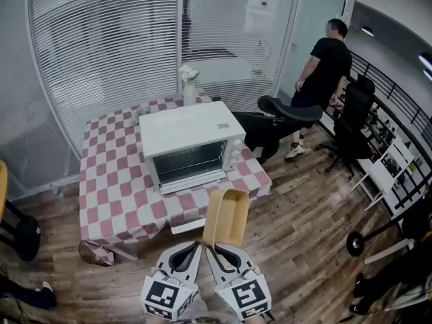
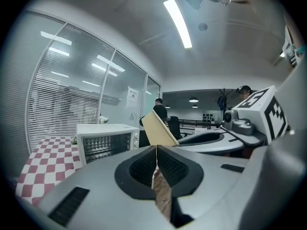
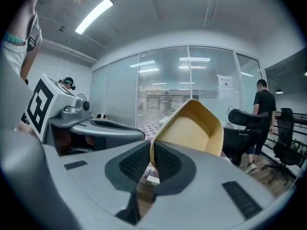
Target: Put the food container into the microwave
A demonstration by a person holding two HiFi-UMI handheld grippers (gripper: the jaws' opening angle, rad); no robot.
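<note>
Firmly, the right gripper pinches the rim of the food container; the left gripper clamps it too. At 12 o'clock, the microwave has an indistinct interior.

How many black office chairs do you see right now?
2. One black office chair sits just right of the checked table; the second chair stands farther right, beside the standing person. Others may be hidden.

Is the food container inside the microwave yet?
No, the food container is pinched in the right hand-held gripper, over the floor short of the microwave.
</note>
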